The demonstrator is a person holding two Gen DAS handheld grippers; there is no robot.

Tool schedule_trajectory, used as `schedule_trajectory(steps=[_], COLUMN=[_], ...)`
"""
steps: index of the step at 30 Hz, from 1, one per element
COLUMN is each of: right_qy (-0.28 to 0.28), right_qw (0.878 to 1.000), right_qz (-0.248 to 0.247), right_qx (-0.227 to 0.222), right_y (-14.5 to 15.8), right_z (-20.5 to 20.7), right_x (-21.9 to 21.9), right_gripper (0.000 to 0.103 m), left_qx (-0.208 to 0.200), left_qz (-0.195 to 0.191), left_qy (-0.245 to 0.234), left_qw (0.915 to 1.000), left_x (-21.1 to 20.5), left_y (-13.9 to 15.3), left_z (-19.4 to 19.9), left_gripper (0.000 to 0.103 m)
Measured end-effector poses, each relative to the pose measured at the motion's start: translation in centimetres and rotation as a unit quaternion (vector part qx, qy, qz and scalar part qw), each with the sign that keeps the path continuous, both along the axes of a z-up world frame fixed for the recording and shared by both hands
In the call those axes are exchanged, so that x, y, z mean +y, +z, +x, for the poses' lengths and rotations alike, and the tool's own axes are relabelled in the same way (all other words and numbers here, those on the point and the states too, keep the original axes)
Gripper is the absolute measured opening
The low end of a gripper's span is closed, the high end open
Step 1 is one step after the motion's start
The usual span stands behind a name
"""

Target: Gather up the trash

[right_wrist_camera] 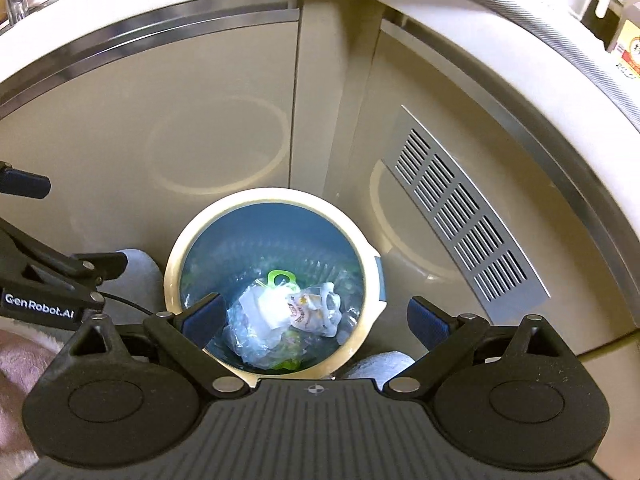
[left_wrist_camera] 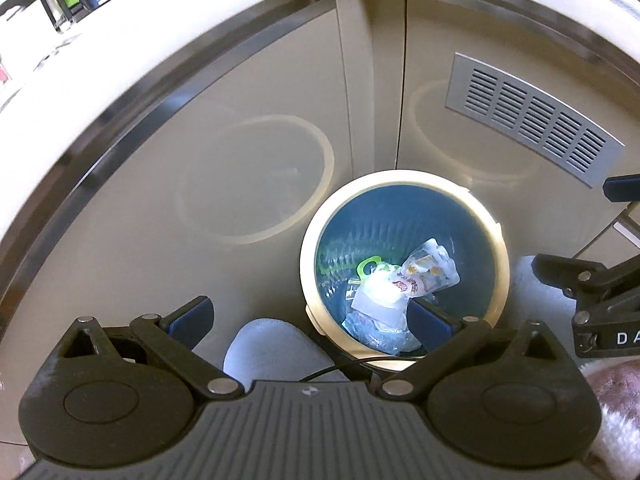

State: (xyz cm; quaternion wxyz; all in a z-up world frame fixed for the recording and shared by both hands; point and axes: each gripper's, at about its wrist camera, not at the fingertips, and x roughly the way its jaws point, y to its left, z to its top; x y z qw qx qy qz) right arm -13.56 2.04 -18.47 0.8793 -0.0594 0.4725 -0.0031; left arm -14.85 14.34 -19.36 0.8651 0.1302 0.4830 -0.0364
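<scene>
Bin: round cream-rimmed trash bin, wrappers inside.
Right gripper: fingers spread wide above it, holding nothing.
Behind: vent grille.

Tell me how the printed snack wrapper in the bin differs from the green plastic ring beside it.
The printed snack wrapper is white with red and yellow print; the green plastic ring is plain bright green. The wrapper is crumpled, soft film, while the ring looks rigid and keeps its loop shape. The wrapper takes up more of the pile than the ring. Both lie inside the bin, with neither gripper holding them.
</scene>
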Motion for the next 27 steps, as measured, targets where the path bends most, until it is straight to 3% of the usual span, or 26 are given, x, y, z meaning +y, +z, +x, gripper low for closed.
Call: schedule_trajectory(steps=[27], right_qy=[-0.02], right_qw=[1.0], right_qz=[0.013], right_qx=[-0.015], right_y=[0.2], right_z=[-1.1], right_x=[-1.0], right_gripper=[0.098], left_qx=[-0.025], left_qz=[0.023], left_qy=[-0.016], left_qw=[0.9993], left_x=[-0.6], left_y=[1.3], left_z=[-1.0], left_gripper=[0.103])
